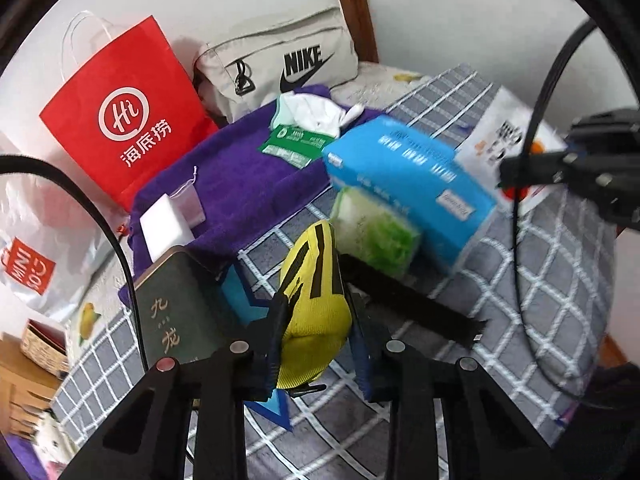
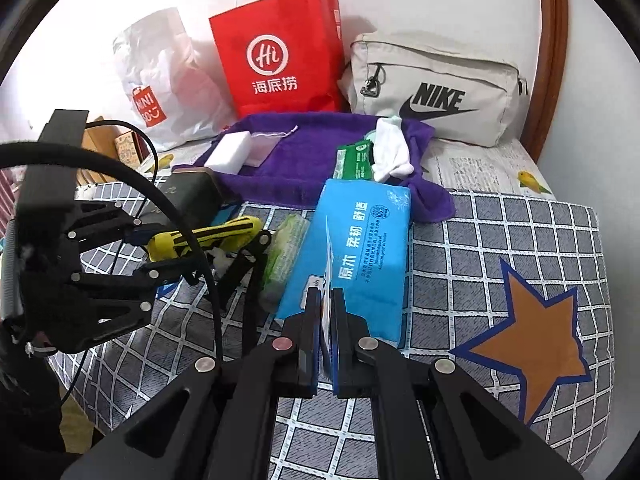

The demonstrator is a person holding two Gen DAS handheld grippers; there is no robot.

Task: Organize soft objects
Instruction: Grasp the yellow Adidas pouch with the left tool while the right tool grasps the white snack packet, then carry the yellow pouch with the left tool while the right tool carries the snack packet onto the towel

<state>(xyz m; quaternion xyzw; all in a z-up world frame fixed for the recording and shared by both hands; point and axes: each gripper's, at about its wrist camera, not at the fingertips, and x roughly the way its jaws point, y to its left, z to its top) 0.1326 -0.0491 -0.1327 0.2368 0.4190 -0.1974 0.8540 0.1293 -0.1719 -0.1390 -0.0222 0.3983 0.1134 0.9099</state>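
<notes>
We're in a home bedroom: a bed under a grey checked blanket [image 2: 500, 240], a wooden headboard [image 2: 554, 60] against the white wall, shopping bags [image 2: 276, 52] and a Nike pouch [image 2: 436, 88] piled behind.

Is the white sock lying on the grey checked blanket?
No, the white sock lies on the green packet and the purple towel, not on the checked blanket.

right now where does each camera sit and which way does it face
Left wrist: sits behind the left gripper, looking along its fingers, shut on the yellow sock, toward the red paper bag; the right gripper shows at the right edge.
Right wrist: sits behind the right gripper, looking along its fingers, shut on the blue tissue pack; the left gripper shows at left.
Shared: sock, tissue pack, red bag, Nike bag, purple towel.
</notes>
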